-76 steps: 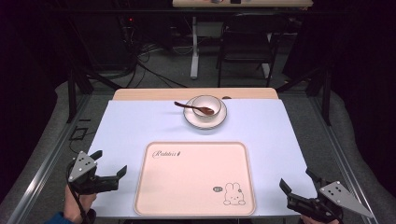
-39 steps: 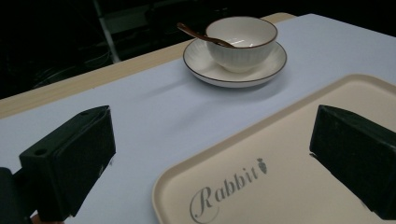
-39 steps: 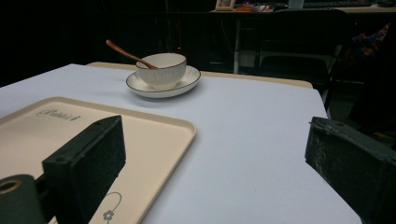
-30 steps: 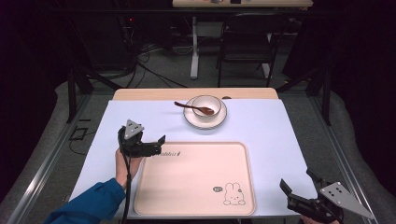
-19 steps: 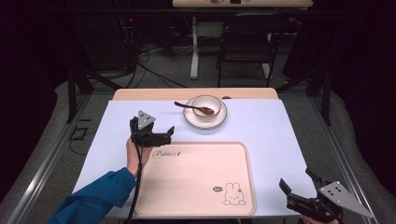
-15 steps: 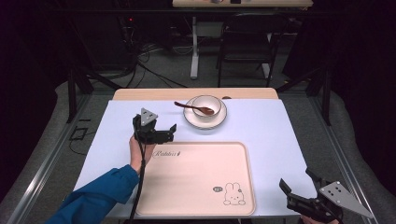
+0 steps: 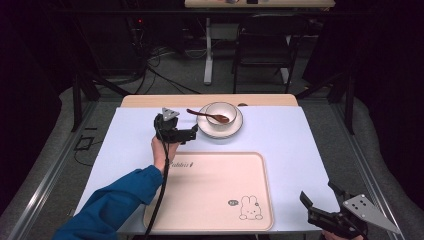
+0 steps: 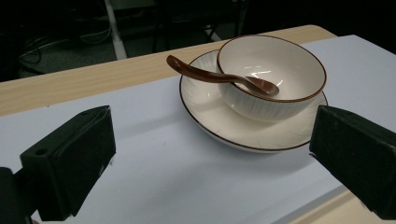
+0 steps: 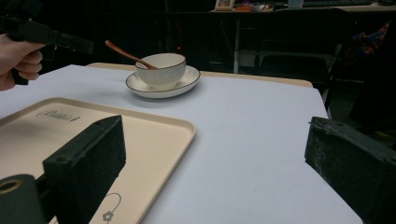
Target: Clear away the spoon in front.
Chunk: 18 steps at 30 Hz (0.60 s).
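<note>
- One broad table [image 7: 295,135], covered in pale lilac-white, with a bare wooden strip along the far edge; wide open cover on the right half and along the left margin, dark floor and cables beyond every side.
- Next in size, a cream tray [image 7: 215,192] with a rabbit print, lying flat near the front edge, raised rim all round, bare inside; far rim just short of the saucer, right rim well apart from the table's right edge.
- Then a sleeve of blue [image 7: 112,202] coming in from the bottom left, crossing the tray's near left corner, hand [image 7: 162,150] raised over the tray's far left corner.
- Left gripper [image 7: 189,134] held above the cover, just left of the saucer, jaws spread wide and level, nothing between them; in the left gripper view [image 8: 210,158] both pads flanking the dishes, near rim of the saucer between them but not touched.
- Right gripper [image 7: 320,202] low at the front right corner, close to the table's edge, jaws gaping apart, empty; clear cover ahead of it in the right gripper view [image 9: 215,163], tray rim to its left.
- White saucer [image 7: 236,129], dark-rimmed, near the far edge at centre.
- White bowl [image 8: 261,88] seated on the saucer, upright.
- Brown spoon [image 8: 210,77], scoop inside the bowl, handle leaning out over the bowl's rim toward the left gripper, free end in the air.
</note>
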### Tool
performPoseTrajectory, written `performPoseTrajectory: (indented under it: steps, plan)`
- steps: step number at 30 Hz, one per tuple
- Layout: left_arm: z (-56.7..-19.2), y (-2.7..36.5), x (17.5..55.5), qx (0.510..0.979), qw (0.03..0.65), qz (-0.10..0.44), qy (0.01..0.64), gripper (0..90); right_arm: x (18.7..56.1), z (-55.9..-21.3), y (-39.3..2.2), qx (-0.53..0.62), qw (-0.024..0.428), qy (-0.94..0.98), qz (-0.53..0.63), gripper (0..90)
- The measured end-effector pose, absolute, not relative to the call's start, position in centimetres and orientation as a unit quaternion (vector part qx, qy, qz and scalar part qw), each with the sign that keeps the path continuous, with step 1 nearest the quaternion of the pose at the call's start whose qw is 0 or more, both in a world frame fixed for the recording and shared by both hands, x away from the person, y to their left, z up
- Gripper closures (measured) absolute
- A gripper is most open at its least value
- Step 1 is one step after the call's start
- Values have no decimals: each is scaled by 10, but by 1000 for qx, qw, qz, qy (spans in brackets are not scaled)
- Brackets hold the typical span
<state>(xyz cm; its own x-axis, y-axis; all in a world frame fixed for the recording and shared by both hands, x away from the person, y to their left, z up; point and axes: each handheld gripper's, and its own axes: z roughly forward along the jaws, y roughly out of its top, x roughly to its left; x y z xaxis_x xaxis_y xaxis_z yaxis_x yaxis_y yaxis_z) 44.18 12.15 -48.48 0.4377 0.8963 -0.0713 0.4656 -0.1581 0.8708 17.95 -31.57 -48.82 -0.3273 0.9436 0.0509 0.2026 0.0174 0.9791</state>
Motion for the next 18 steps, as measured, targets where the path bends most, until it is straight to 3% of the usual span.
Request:
performPoseTrajectory:
  steps: [13, 14, 15, 18]
  plan:
    - [-493, 106, 473, 715, 437, 228, 497, 5, 177, -488, -316, 461, 352, 620, 528, 44]
    - [-494, 105, 475, 715, 439, 222, 498, 11, 177, -488, -317, 461, 352, 620, 528, 44]
    - [-495, 106, 478, 704, 451, 211, 507, 73, 177, -488, -317, 461, 352, 619, 529, 44]
    - [-498, 106, 482, 699, 452, 202, 517, 88, 177, -488, -317, 461, 352, 619, 529, 44]
